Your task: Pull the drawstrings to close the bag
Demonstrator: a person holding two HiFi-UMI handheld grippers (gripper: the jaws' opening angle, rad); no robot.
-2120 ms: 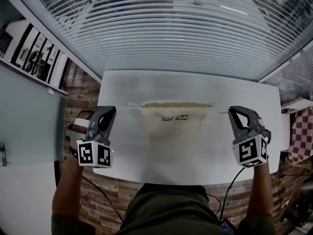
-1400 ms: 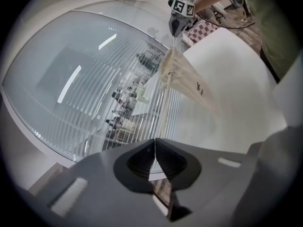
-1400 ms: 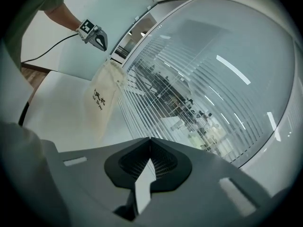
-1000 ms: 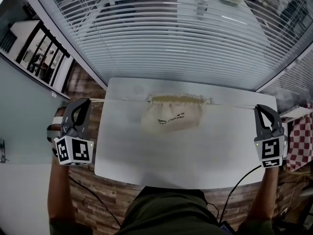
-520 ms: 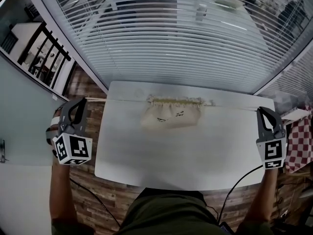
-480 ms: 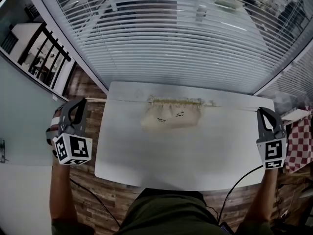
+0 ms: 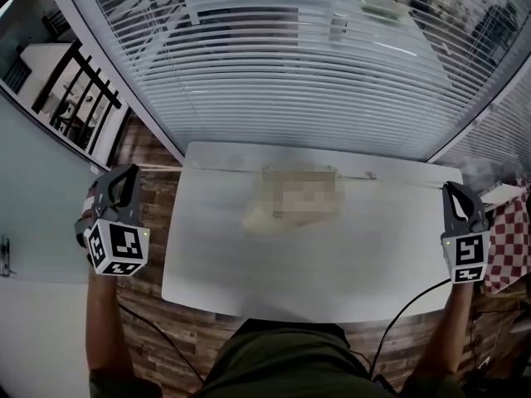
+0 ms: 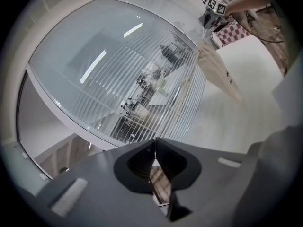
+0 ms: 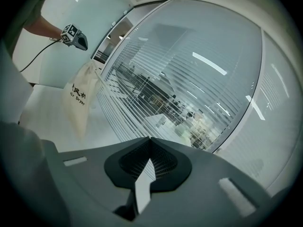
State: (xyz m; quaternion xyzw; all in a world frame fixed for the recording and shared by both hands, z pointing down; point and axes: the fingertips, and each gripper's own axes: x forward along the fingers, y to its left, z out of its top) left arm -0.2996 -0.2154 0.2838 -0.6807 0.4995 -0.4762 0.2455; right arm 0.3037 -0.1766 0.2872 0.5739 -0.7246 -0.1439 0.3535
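Note:
A cream cloth bag (image 7: 265, 218) with dark print lies mid-table, its gathered mouth toward the window; a mosaic patch covers most of it. Thin drawstrings run taut from the mouth to both sides: the left drawstring (image 7: 207, 169) and the right drawstring (image 7: 398, 178). My left gripper (image 7: 124, 172) is past the table's left edge, shut on its string. My right gripper (image 7: 453, 189) is at the far right edge, shut on a pale strip of string (image 9: 142, 188). In the gripper views the bag (image 8: 215, 70) (image 9: 78, 103) hangs from its strung-up top.
The white table (image 7: 315, 272) stands against a glass wall with slatted blinds (image 7: 290, 73). Wood floor (image 7: 158, 181) shows on the left and a red checked cloth (image 7: 508, 247) on the right. The person's torso is at the table's near edge.
Both grippers have moved apart, beyond the table's left and right edges. The strings have drawn tight and the bag's mouth has gathered much narrower.

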